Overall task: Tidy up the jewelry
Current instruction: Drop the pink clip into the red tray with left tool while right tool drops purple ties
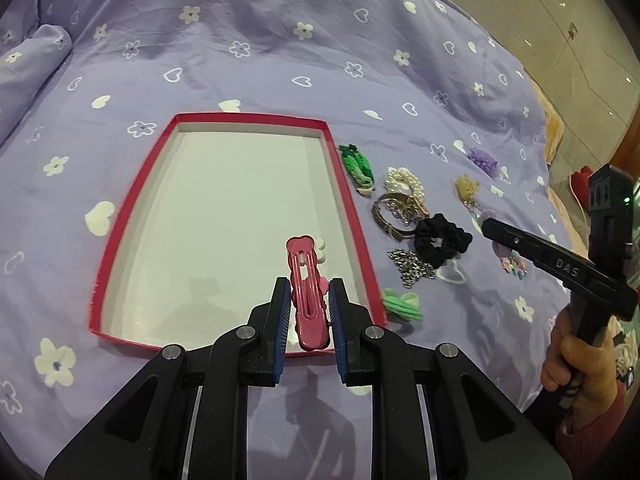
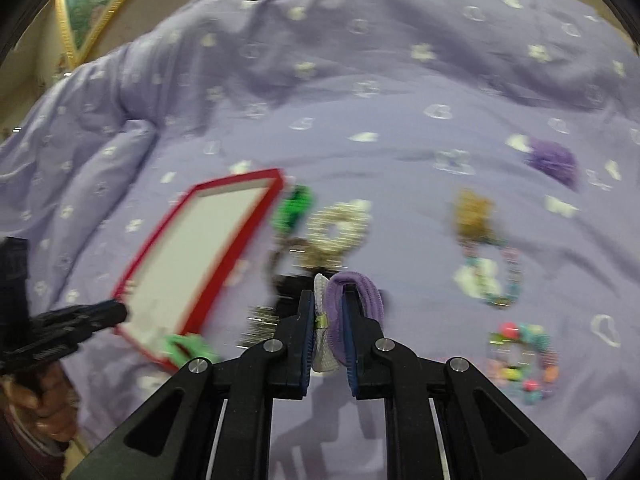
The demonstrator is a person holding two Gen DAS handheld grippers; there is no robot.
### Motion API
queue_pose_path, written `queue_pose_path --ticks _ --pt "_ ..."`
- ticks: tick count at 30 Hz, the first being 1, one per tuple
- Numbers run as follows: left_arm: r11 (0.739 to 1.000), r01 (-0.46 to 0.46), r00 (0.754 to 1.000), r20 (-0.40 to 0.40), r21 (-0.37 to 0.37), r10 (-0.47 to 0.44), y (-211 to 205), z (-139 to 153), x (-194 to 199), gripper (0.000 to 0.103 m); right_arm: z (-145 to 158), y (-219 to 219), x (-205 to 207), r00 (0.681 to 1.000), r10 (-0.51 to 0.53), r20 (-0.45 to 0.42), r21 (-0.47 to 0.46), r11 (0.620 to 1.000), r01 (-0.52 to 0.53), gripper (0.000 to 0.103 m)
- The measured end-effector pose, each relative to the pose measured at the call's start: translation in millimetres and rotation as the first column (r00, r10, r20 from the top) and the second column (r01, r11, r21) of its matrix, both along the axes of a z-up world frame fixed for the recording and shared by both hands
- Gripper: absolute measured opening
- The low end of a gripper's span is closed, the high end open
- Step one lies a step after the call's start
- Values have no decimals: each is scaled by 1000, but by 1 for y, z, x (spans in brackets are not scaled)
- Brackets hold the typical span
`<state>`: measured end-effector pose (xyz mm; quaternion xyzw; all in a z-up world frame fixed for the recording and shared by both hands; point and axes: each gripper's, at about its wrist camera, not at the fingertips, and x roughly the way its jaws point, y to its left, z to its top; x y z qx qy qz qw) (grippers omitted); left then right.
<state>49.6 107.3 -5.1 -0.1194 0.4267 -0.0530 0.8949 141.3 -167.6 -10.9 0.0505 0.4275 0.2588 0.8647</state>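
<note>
The bed [image 1: 280, 40], under a lilac quilt, carries a red-rimmed tray [image 1: 352, 208], white inside and shallow-walled. To its right lies a loose group: green braided band [image 1: 357, 164], pearl bracelet [image 1: 405, 181], black scrunchie [image 1: 440, 240].

The left claw [image 1: 308, 304] is clenched on a pink hair clip [image 1: 307, 292], held over the tray's near right corner. The clip's long axis runs near-to-far, rounded end pointing far, and it stands slightly tilted.

The right claw [image 2: 326, 320] grasps a purple hair tie [image 2: 356, 300] with a white mesh piece, above the quilt to the right of the tray.

Risks:
- The clip sits close to the right wall; released here, it may land on the rim and tip out.
- The hair tie is looped over one finger only, so it may snag on release.
- The right view is blurred; fast travel could sweep the loose items.
</note>
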Motion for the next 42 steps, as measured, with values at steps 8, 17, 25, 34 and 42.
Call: queue_pose_path --ticks 8,17,25,34,42 --pt "998 -56 998 -3 17 56 30 1 -3 17 12 70 -11 988 153 2 69 986 -153 13" --pt "994 -93 995 -29 58 95 57 -7 5 17 8 132 -14 964 267 -18 98 960 -264 13" --pt "992 -89 993 -71 88 95 69 -21 35 18 -15 170 6 949 305 -78 70 952 -300 13" --pt "990 -70 986 -143 124 87 75 -46 73 18 -38 200 32 938 322 -129 -8 945 -326 16" --pt "990 -61 979 -187 129 85 77 -60 77 18 -57 211 40 922 339 -187 -50 934 -354 17"
